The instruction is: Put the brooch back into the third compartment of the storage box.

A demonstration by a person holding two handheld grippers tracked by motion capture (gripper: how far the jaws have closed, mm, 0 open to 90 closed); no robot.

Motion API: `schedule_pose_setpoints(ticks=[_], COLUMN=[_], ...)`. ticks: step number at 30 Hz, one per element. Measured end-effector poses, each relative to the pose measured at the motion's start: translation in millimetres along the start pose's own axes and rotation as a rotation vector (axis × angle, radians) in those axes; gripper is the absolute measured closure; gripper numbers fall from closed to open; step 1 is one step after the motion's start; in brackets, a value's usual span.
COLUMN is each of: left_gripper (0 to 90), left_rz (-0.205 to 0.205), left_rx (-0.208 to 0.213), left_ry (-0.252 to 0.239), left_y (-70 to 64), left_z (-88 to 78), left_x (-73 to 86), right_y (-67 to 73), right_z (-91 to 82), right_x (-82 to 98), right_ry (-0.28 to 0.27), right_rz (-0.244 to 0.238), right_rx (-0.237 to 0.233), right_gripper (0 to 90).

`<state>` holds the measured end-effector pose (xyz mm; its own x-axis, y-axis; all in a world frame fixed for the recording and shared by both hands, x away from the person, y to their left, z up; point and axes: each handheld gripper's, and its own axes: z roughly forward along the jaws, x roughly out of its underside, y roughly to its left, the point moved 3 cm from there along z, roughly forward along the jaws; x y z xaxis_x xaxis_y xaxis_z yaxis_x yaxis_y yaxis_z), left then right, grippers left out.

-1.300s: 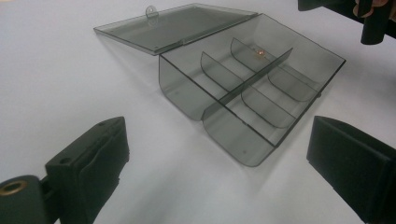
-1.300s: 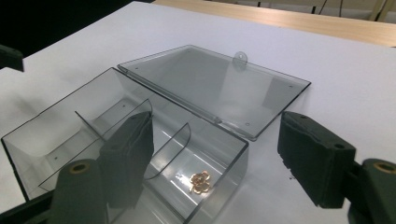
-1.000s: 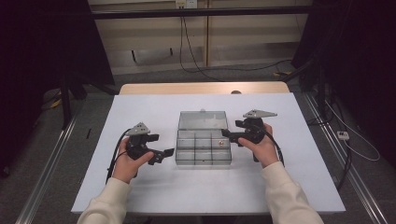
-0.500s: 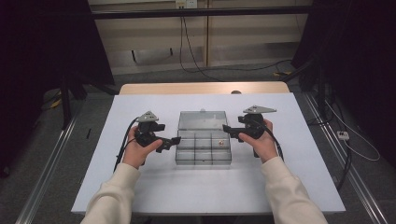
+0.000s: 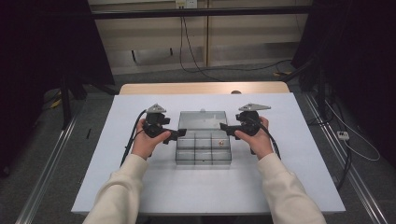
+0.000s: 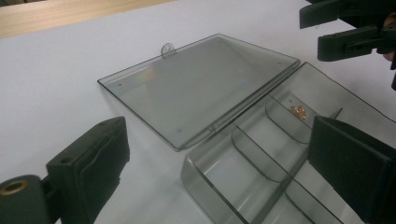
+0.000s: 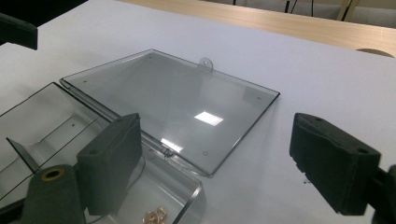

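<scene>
A clear plastic compartment box (image 5: 203, 150) lies mid-table, its lid (image 5: 201, 119) folded flat behind it. A small gold piece (image 5: 215, 139) rests in a far right compartment. My left gripper (image 5: 179, 135) is at the box's left side, open, and the box's near corner (image 6: 205, 177) shows between its jaws with the lid (image 6: 201, 86) beyond. My right gripper (image 5: 224, 127) is at the box's right edge. Its jaws have just been opening and stand wide (image 7: 219, 163) over the box's corner without pressing on it. The gold piece (image 7: 154, 217) lies just below them.
The white table (image 5: 299, 154) has bare room on all sides of the box. A wooden strip (image 5: 201, 87) runs along its far edge. Cables trail from both grippers. The floor beyond holds dark stands and wires.
My left gripper has moved right and a little farther up the table, up to the box's left side. The right hand has stayed in place.
</scene>
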<state>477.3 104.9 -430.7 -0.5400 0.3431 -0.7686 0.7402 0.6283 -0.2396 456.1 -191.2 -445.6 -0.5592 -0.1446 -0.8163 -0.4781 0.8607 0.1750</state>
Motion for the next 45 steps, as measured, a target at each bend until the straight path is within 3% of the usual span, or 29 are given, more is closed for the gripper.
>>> schedule_pose_setpoints(ticks=[17,29,38,45], left_gripper=[7.4,9.1,10.8,12.1], left_rz=[-0.042,-0.077,-0.112,-0.145], left_rx=[-0.05,-0.09,-0.073,-0.044], left_ry=[0.003,0.027,0.064,0.086], left_y=[20.8,36.6,38.7,40.4], left_z=[29.4,52.6,75.0,78.1], left_x=[-16.0,-18.8,-11.5,-8.2], right_y=[-10.2,-18.8,-20.4,-24.7], right_z=[20.7,37.3,54.4,56.7], right_x=[-7.9,-8.0,0.9,2.4], right_ry=[0.017,0.041,0.106,0.12], right_rz=[0.038,0.071,0.088,0.171], right_rx=[0.029,0.056,0.041,-0.006], right_gripper=[17.2,18.5,21.1,29.8])
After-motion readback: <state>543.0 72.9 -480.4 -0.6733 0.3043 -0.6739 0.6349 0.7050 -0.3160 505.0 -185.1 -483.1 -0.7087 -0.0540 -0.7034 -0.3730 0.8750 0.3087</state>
